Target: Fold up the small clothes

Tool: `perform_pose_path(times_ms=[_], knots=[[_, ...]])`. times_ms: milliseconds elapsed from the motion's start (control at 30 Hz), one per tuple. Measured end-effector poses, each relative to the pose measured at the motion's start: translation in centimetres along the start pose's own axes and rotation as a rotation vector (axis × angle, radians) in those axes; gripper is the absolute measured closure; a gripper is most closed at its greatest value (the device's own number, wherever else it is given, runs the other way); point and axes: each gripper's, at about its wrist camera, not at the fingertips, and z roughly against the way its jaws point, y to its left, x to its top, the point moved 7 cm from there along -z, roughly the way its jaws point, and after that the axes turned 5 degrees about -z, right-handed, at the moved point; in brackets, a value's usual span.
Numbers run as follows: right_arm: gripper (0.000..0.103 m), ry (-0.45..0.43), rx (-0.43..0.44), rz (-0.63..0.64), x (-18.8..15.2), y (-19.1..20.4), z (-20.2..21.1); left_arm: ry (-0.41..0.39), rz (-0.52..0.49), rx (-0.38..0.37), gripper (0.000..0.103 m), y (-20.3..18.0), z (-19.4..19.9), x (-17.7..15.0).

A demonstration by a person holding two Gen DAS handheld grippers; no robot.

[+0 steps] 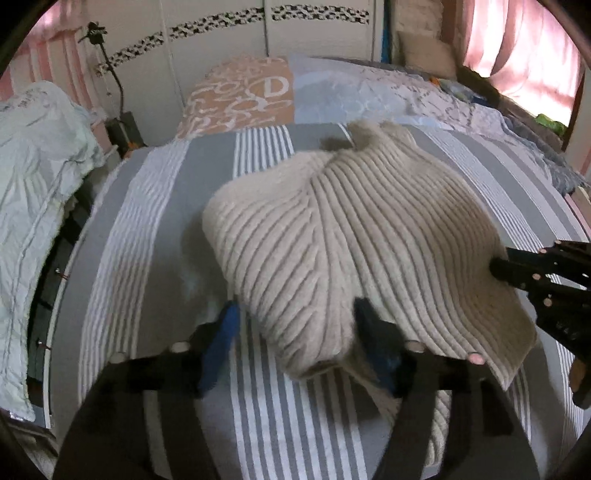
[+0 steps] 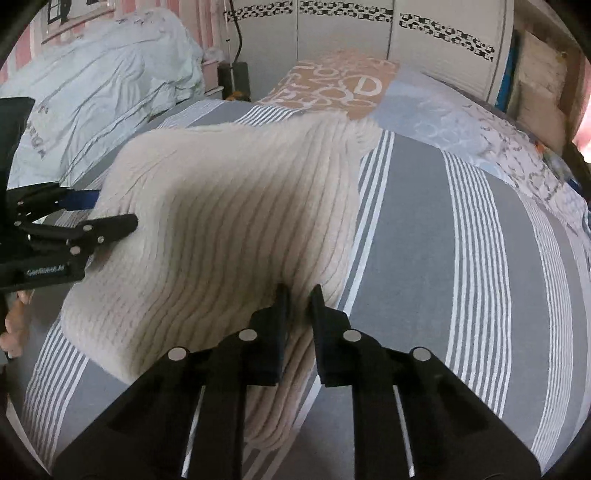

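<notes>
A cream ribbed knit sweater (image 1: 362,229) lies bunched and partly raised on the grey-and-white striped bed cover (image 1: 155,240). My left gripper (image 1: 297,319) is open, its blue-padded fingers (image 1: 227,325) standing wide apart on either side of the sweater's near fold. In the right wrist view the left gripper (image 2: 110,210) sits at the sweater's left edge. My right gripper (image 2: 300,295) is shut on the sweater (image 2: 221,206), pinching its near right edge. From the left wrist view, the right gripper (image 1: 496,267) bites into the sweater's right side.
A pale green quilt (image 2: 96,85) is heaped on the left beside the bed. A tan pillow with white letters (image 1: 240,96) and a light blue pillow (image 1: 351,92) lie at the far end. White wardrobe doors (image 2: 332,29) stand behind. Bare striped cover (image 2: 461,240) spreads to the right.
</notes>
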Motion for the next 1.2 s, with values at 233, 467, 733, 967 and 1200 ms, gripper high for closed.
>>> perform_pose_path(times_ms=[233,467,733,967,1200], knots=[[0.056,-0.065,-0.005,-0.076,1.2,-2.3,2.2,-0.034,0.078,-0.005,0.015,1.7,2.4,0.1],[0.011,-0.145,-0.033,-0.12,1.8,-3.3,3.1,-0.047,0.084,0.06,0.009,2.8,3.5,-0.4],[0.003,-0.225,-0.128,-0.106,2.5,-3.6,3.6,-0.055,0.078,0.096,0.008,3.2,3.6,-0.7],[0.003,-0.272,-0.186,-0.135,2.8,-4.7,4.0,-0.068,0.083,0.083,0.008,3.2,3.4,-0.2],[0.003,-0.234,-0.059,-0.266,3.2,-6.2,2.9,-0.086,0.144,-0.064,0.008,3.4,1.7,1.0]])
